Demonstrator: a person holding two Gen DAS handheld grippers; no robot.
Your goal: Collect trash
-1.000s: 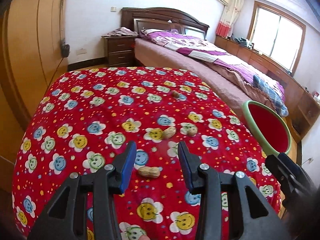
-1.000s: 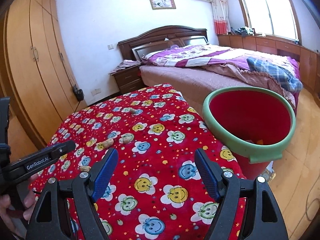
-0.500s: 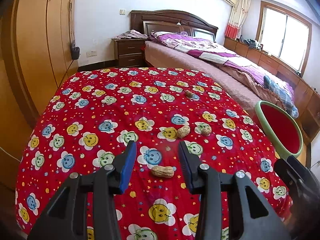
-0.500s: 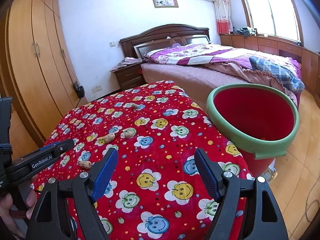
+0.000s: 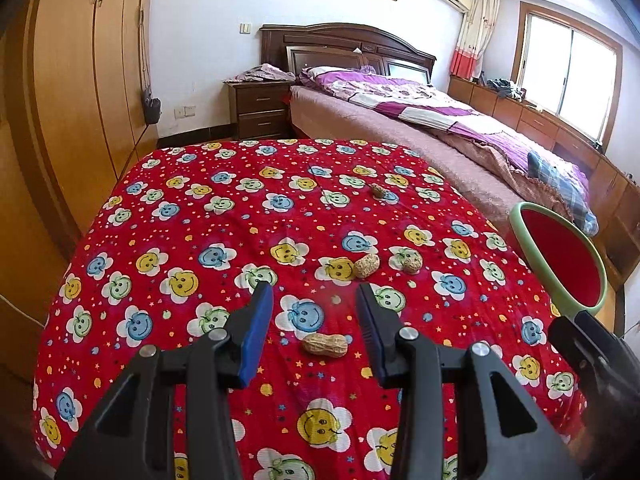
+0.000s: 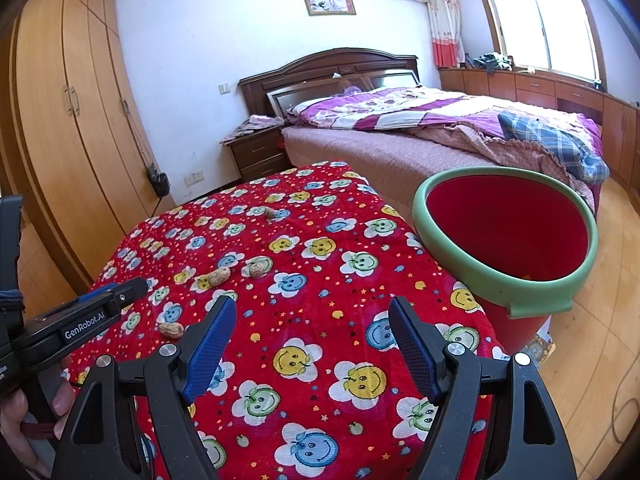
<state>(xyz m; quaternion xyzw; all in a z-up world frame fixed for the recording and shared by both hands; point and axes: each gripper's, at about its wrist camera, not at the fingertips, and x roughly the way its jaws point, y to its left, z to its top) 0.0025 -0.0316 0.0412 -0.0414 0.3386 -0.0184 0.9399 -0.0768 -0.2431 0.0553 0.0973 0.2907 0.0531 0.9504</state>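
Tan peanut (image 5: pixel 324 345) on red cloth (image 5: pixel 240 220), between open left gripper (image 5: pixel 315 300) pads

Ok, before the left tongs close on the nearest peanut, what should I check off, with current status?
1. Left tongs open: ok.
2. Nearest peanut between the blue pads, not yet touched: ok.
3. Pads low enough to the tablecloth to pinch: cannot tell.
4. Right tongs open and empty: ok.
5. Red bin beside the table, mouth unobstructed: ok.
6. Three more peanuts left farther back: ok.
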